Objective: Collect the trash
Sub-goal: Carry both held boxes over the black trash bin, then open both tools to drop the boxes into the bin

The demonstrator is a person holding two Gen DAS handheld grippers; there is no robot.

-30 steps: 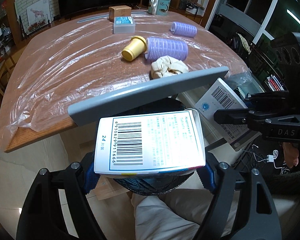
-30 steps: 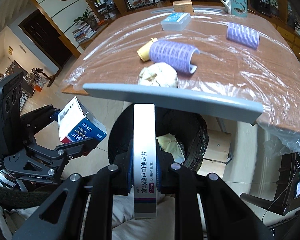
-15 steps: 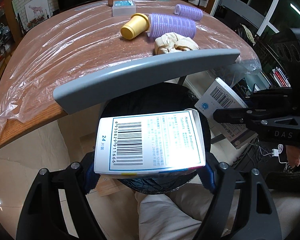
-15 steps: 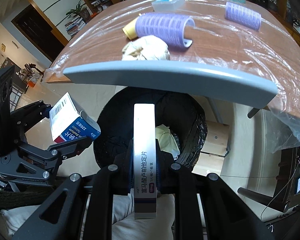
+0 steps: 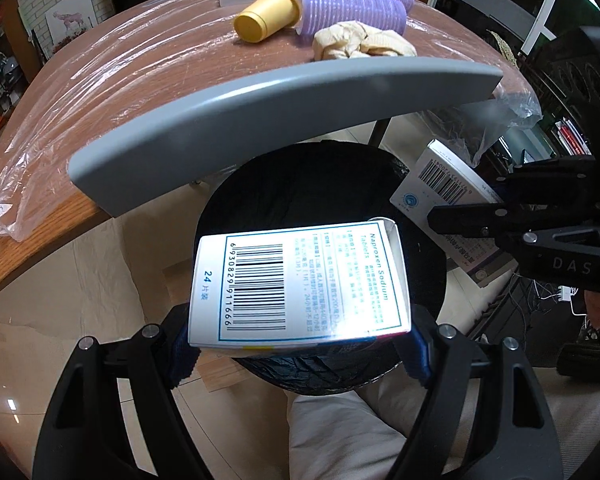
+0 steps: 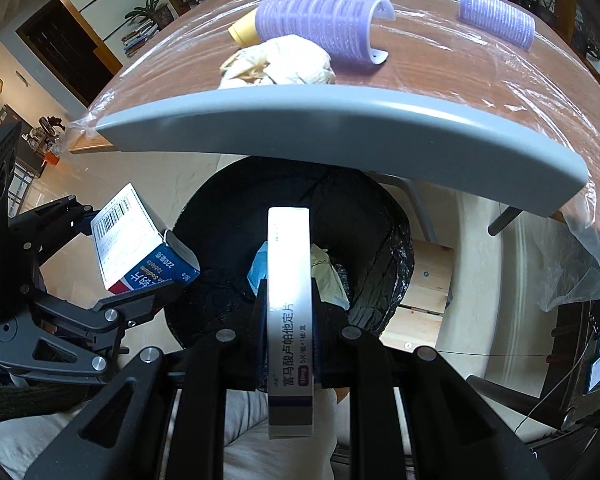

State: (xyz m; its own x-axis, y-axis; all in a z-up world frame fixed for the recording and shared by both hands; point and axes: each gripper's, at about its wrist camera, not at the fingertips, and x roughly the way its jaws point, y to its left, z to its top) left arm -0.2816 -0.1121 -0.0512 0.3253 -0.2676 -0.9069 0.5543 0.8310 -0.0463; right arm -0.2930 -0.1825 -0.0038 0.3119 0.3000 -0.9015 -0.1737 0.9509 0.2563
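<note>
Black-lined bin (image 6: 292, 248) sits below both grippers: left (image 5: 300, 332) clamps a wide box (image 5: 300, 280), right (image 6: 290, 320) a thin box (image 6: 290, 308). Next, judged: release both.

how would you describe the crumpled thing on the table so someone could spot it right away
Start at the plastic-covered wooden table and look to its near edge, just beyond the grey chair back. There lies a crumpled cream tissue wad, touching the large purple hair roller. It is the only soft, shapeless item; its neighbours, the roller and the yellow cap, are rigid cylinders.
</note>
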